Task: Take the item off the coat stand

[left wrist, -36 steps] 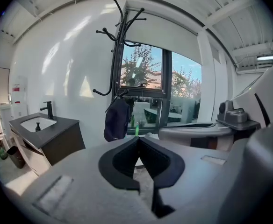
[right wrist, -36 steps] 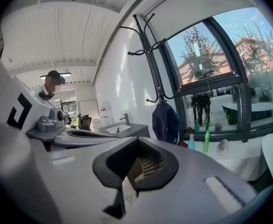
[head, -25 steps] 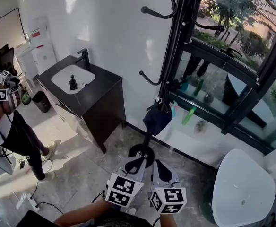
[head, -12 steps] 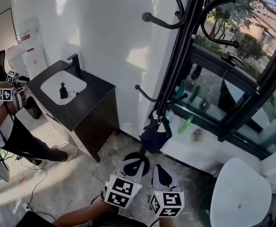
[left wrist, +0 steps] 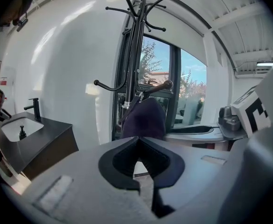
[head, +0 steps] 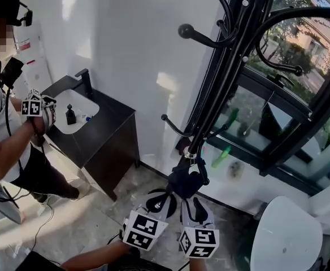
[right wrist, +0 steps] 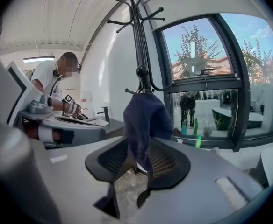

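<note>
The dark blue cloth item (head: pixel 186 178) is hanging low on the black coat stand (head: pixel 228 72), just beyond the tips of both grippers. The right gripper (right wrist: pixel 137 164) is holding its jaws well apart, and the cloth's lower end is dangling down into the gap between them. Whether the pads are already brushing the fabric is hard to say from this angle. The left gripper (left wrist: pixel 141 158) is keeping only a narrow gap between its jaws, with nothing in it, and the item is sitting past their tips. The step in hand looks like securing a grip. The right jaws are best closing on a thick fold higher up rather than the loose tip, then lifting up and outward, so the item is coming free rather than dragging the stand over
</note>
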Available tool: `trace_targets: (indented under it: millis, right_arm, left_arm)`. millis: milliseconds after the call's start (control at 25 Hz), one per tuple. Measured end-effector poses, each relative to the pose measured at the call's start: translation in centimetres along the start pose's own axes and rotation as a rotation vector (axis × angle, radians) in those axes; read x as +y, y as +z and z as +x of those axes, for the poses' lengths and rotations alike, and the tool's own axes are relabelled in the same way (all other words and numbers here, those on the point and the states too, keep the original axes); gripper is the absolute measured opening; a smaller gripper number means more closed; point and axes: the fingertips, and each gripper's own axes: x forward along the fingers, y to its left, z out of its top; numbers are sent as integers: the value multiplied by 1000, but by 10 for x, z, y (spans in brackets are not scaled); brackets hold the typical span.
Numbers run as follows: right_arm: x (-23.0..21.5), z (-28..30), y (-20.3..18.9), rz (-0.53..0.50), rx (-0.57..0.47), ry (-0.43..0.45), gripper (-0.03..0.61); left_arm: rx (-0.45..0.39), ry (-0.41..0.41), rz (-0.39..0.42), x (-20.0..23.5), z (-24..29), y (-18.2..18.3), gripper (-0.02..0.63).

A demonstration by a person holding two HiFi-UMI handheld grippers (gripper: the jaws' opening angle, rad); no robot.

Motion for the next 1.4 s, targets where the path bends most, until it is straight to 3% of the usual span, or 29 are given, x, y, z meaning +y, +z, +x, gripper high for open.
trace_targets:
  millis: [160,520,1000,1400]
  right_arm:
    - [-5,22,-4,-12,30,-22,187]
    - [-12,56,-4,-8,49,-62,193]
    - [-16,65,0,-65,4,-150,24]
    - [0,41,19,-88,-75,-136,12]
  left_arm:
    - [1,4,-3,16,3,2,2]
    - [5,-15,8,41,16,8,2]
    - [2,-74,27,54,33,11,2]
    - [-12,-103,25,50,29,12,2]
